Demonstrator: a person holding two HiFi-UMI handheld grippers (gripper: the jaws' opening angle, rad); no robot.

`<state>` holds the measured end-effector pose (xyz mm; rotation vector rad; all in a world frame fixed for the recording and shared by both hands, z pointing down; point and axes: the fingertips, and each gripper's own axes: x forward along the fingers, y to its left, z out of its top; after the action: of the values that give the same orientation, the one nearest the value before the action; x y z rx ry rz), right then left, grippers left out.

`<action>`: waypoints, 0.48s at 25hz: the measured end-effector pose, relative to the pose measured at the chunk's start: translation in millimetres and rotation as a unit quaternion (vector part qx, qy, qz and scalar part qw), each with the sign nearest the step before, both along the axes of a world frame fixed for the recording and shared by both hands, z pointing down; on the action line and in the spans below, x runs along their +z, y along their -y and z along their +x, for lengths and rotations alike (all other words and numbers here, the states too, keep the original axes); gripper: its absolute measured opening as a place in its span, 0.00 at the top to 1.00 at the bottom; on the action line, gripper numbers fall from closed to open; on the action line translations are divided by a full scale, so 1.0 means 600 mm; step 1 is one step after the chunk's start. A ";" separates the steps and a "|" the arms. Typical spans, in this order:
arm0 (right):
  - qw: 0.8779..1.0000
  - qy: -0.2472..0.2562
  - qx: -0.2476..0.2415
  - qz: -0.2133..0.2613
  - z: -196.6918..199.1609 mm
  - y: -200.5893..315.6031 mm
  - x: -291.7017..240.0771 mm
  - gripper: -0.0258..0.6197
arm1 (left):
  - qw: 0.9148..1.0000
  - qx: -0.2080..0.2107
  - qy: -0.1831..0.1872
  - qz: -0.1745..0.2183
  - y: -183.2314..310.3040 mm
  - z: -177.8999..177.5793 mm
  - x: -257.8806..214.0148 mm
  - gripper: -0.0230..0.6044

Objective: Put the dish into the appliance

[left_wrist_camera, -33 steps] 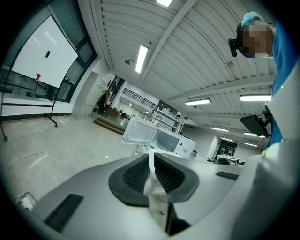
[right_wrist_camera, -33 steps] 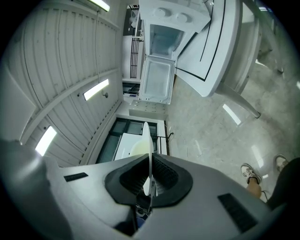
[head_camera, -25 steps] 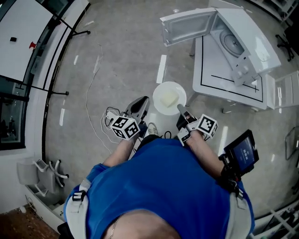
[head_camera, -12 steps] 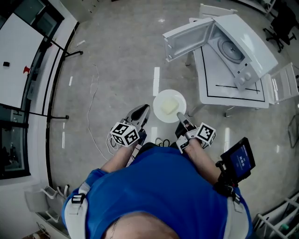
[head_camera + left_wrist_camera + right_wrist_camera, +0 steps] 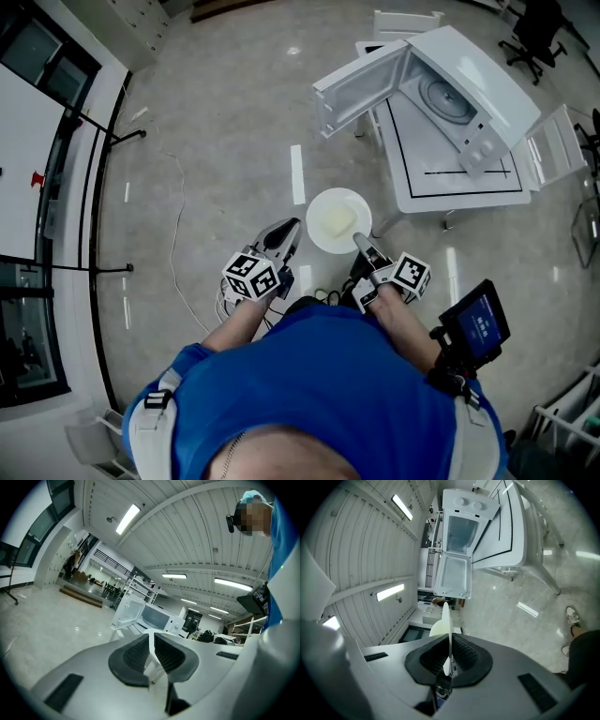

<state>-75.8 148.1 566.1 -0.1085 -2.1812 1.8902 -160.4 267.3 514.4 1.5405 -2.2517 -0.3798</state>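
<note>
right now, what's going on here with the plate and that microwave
A person stands on the floor with a hand-held gripper in each hand. The right hand-held gripper is clamped on the rim of a white plate that carries a pale block of food. The left hand-held gripper is beside the plate, apart from it. Ahead, the microwave sits on a white table with its door open; the plate is not yet inside.

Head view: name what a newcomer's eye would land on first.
A white plate with pale food hangs over the floor at centre, its rim pinched in the right gripper. Up right, a white microwave stands on a table, door wide open.
</note>
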 end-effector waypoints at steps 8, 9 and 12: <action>1.000 0.006 0.022 0.008 -0.024 0.014 -0.026 0.94 | 1.000 0.023 0.004 0.005 0.020 -0.025 -0.029 0.90; 1.000 0.008 0.024 0.006 -0.027 0.014 -0.031 0.94 | 1.000 0.025 0.005 0.006 0.022 -0.028 -0.033 0.90; 0.999 0.011 0.033 0.013 -0.041 0.023 -0.045 0.94 | 0.999 0.033 0.008 0.010 0.031 -0.043 -0.047 0.90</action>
<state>-100.1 134.5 538.9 -0.0529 -2.2479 1.9040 -186.0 248.9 486.2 1.6285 -2.2088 -0.3752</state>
